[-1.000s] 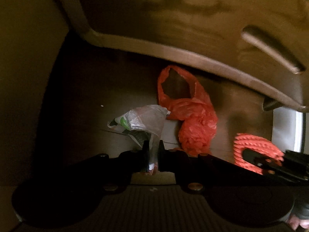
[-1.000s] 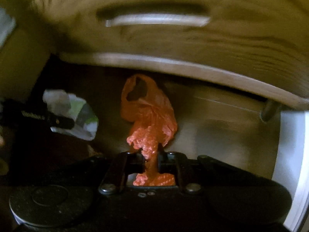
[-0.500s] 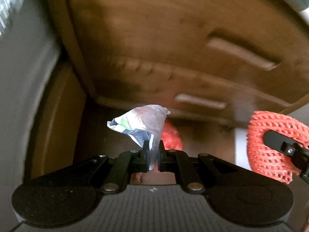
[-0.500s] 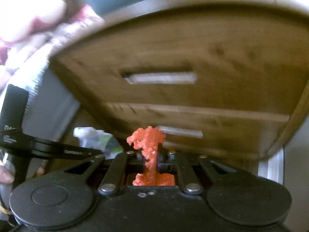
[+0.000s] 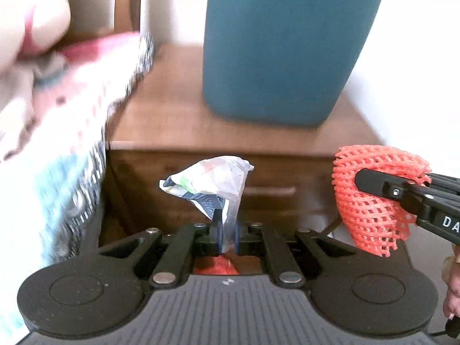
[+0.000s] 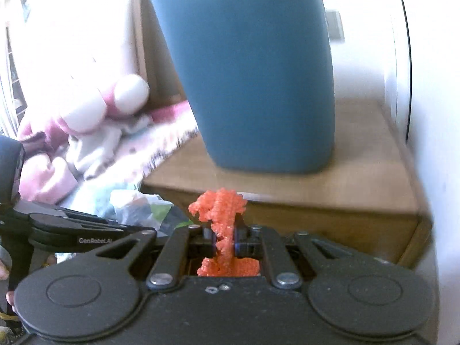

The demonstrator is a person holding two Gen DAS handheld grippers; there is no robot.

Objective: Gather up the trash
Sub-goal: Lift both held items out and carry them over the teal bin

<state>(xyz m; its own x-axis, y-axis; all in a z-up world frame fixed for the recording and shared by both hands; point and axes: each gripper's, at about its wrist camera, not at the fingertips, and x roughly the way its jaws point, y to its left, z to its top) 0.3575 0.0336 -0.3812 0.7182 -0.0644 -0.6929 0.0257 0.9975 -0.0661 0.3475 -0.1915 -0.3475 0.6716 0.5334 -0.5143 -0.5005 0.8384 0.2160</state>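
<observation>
On the nightstand: a tall teal plastic bin (image 5: 281,46) stood on the brown wooden nightstand (image 5: 172,106).
Left gripper (image 5: 227,234): clamped on a crumpled clear plastic wrapper with green and dark print (image 5: 210,181), held up before the drawer fronts.
Right gripper (image 6: 225,241): clamped on an orange foam mesh sleeve (image 6: 221,210), below the bin.
Bedside: a blurred pink-and-white patterned blanket (image 5: 72,109) lay left of the nightstand.

Both grippers have risen from the dark floor to face the blue bin (image 5: 281,46) atop the wooden cabinet (image 5: 178,115).
</observation>
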